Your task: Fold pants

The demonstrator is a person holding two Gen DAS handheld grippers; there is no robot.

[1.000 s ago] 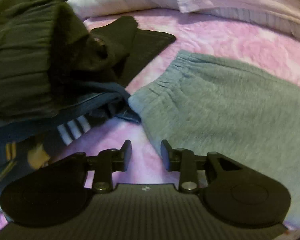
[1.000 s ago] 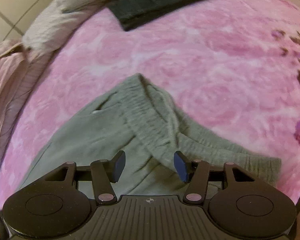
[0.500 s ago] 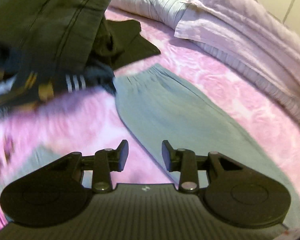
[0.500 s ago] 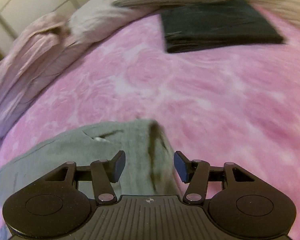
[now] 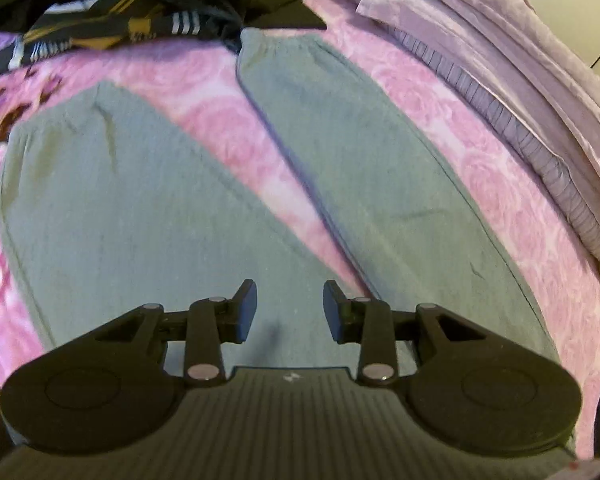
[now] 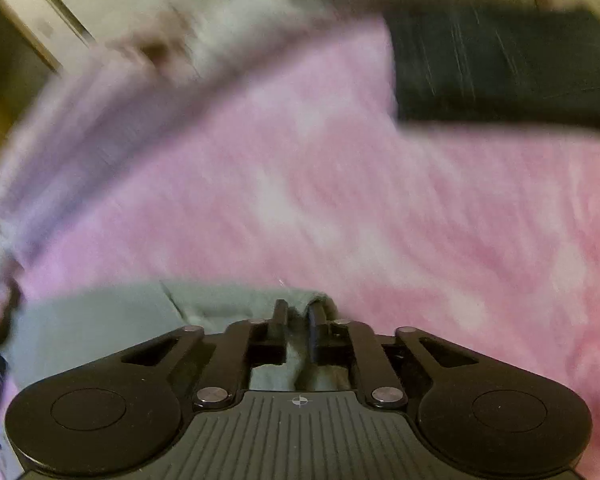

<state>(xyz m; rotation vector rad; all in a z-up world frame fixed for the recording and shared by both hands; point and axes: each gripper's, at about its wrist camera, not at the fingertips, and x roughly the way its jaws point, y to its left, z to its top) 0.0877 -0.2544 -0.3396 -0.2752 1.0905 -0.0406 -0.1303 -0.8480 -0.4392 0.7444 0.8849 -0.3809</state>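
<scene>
Grey sweatpants (image 5: pixel 140 220) lie flat on a pink bedspread (image 5: pixel 216 96), both legs spread apart and running away from me in the left wrist view. My left gripper (image 5: pixel 290 312) hovers over the spot where the legs meet, open, with nothing between its fingers. In the blurred right wrist view my right gripper (image 6: pixel 299 314) sits at the edge of the grey sweatpants (image 6: pixel 100 328). Its jaws are closing, and a raised fold of the grey fabric is pinched between the fingertips.
A heap of dark clothes with white stripes (image 5: pixel 132 12) lies beyond the leg cuffs. Lilac pillows and bedding (image 5: pixel 520 80) run along the right side. A folded dark garment (image 6: pixel 500 68) rests on the pink bedspread (image 6: pixel 340 200) at the far right.
The left view swung from one leg cuff by the dark heap to above both legs. The right gripper moved to the pants' edge and its jaws narrowed onto the fabric.
</scene>
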